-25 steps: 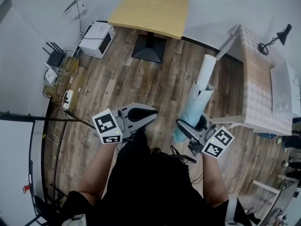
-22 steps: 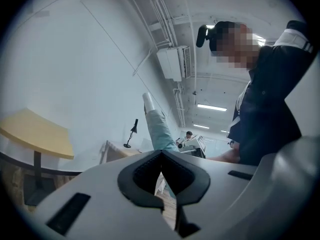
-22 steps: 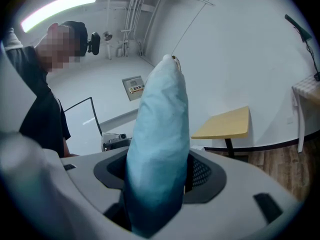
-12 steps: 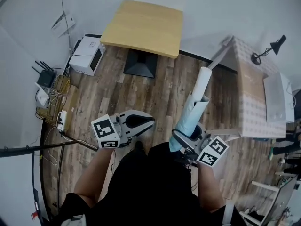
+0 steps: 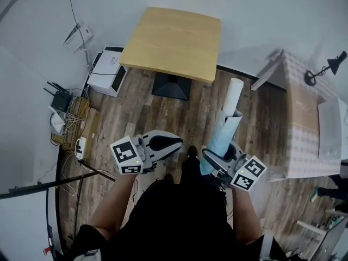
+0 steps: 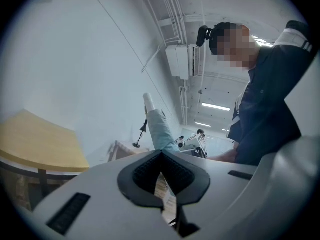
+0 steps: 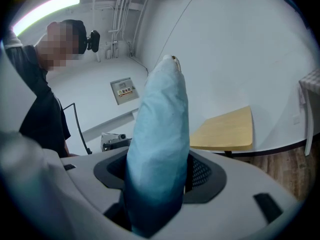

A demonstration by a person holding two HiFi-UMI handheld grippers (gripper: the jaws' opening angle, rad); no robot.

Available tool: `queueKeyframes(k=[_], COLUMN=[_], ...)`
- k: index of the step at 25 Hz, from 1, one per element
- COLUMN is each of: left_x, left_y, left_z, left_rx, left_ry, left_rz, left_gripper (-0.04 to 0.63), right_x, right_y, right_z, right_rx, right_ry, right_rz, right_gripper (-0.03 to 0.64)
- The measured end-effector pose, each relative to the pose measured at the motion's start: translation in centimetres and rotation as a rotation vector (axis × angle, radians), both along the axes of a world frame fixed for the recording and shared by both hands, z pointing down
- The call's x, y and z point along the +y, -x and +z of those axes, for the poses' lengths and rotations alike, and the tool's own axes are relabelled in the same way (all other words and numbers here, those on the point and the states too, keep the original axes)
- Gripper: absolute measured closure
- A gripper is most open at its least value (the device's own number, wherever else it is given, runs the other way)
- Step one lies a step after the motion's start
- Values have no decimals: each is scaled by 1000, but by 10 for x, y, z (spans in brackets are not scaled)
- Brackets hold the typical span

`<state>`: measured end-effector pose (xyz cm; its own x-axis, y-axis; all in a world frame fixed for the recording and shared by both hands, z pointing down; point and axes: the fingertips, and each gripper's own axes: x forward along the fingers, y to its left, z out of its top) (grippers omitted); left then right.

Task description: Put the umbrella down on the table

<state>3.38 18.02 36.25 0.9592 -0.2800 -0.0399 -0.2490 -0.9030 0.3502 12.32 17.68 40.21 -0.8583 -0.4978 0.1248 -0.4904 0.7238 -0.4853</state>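
Observation:
A folded light blue umbrella (image 5: 223,132) with a white handle end (image 5: 232,94) stands upright in my right gripper (image 5: 222,155), which is shut on its lower part. In the right gripper view the umbrella (image 7: 159,144) fills the space between the jaws. A square wooden table (image 5: 174,36) on a black foot stands ahead, also seen as the wooden table (image 7: 227,130) in the right gripper view. My left gripper (image 5: 163,144) is shut with nothing in it and hangs left of the umbrella. In the left gripper view the umbrella (image 6: 159,126) rises beyond the closed jaws.
A white printer (image 5: 107,72) sits on the wood floor left of the table. Routers and cables (image 5: 68,113) lie by the left wall. A checked-cloth desk (image 5: 307,124) with a black lamp (image 5: 325,67) stands at the right. A black stand bar (image 5: 49,184) crosses lower left.
The view has shifted toward the wooden table, which now sits more centred ahead. Both grippers keep their hold and spacing; the umbrella stays upright in the right one.

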Motion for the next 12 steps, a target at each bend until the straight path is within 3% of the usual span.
queueKeyframes(k=[12], left_x=[-137], left_y=[-30], left_z=[-33], left_rx=[-37], left_ry=[-45], left_rz=[-152], left_gripper=[583], right_x=[-163], right_y=[-29], right_z=[-30], right_rx=[-47], right_ry=[-63], right_rz=[-159], right_gripper=[321])
